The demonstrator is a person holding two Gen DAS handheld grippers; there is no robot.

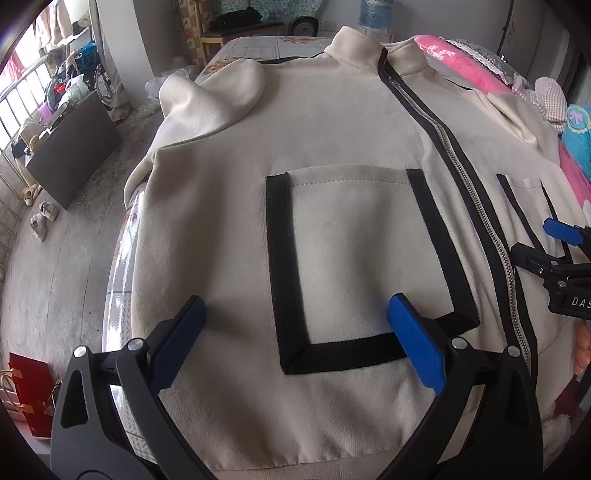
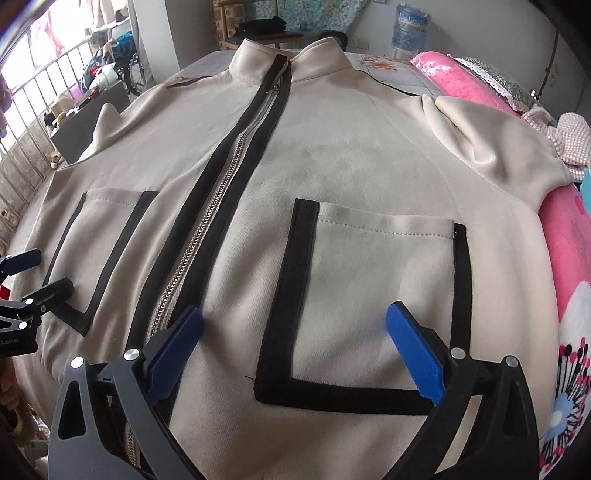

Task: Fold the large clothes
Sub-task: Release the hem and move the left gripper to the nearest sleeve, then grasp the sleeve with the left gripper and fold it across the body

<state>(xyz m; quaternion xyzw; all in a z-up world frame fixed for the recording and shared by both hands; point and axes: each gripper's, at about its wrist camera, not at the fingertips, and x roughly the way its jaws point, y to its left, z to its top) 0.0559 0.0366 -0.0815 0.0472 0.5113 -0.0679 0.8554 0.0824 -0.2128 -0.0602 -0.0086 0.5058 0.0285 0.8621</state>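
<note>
A cream zip-up jacket (image 1: 332, 122) with black trim lies flat, front up, on a bed; it also shows in the right wrist view (image 2: 351, 155). Its zipper (image 1: 476, 199) runs down the middle (image 2: 221, 192). My left gripper (image 1: 295, 314) is open and empty, hovering over the left black-edged pocket (image 1: 354, 258) near the hem. My right gripper (image 2: 295, 328) is open and empty over the right pocket (image 2: 380, 295). The left sleeve (image 1: 207, 99) is bunched at the bed's edge. The right sleeve (image 2: 491, 136) lies crumpled toward the pink blanket. Each gripper shows at the other view's edge.
A pink flowered blanket (image 2: 569, 258) lies along the right side of the bed. The bed's left edge (image 1: 118, 266) drops to a concrete floor with shoes (image 1: 42, 219) and a dark cabinet (image 1: 74, 147). A water jug (image 2: 412, 26) stands behind.
</note>
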